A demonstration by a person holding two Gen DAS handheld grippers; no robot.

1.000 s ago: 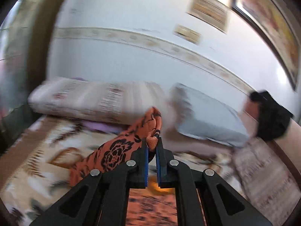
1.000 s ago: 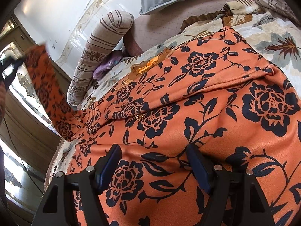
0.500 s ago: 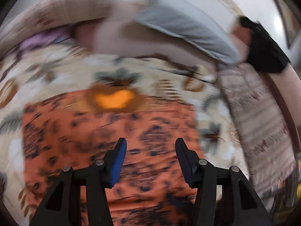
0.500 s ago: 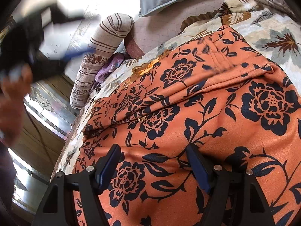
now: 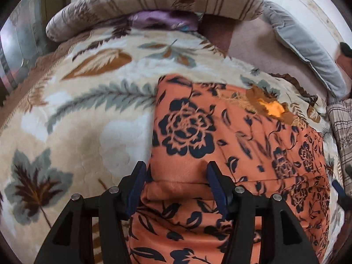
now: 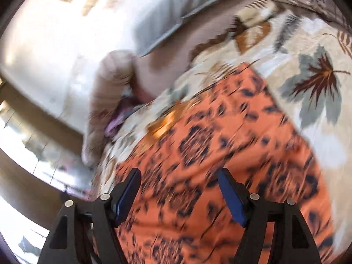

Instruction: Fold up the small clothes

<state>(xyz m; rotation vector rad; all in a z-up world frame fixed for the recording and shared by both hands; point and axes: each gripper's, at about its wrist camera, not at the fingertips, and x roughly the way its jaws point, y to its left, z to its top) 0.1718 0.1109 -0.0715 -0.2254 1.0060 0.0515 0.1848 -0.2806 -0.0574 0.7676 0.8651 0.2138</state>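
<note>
Left wrist view is showing the orange garment (image 5: 231, 145) with black flowers lying flat on the leaf-patterned blanket (image 5: 72, 118), filling the middle and the 4 o'clock part of the picture. A folded edge is running across it just in front of the left gripper (image 5: 176, 182). This gripper is pointing down at the cloth and its jaws are opening; the fabric is lying under the gap, but the blue pads are not pressing on it.

At 12 o'clock a striped bolster (image 5: 154, 2) is resting along the head of the bed, with a purple cloth (image 5: 162, 19) tucked just under it. At 2 o'clock a grey pillow (image 5: 308, 50) is leaning near the wall.

Right wrist view is blurred. The right gripper (image 6: 179, 195) is hovering over the same garment (image 6: 220, 154) with its fingers standing wide apart and gripping nothing. The blanket (image 6: 319, 101) is showing at 2 o'clock, the grey pillow (image 6: 167, 13) at 12 o'clock.
</note>
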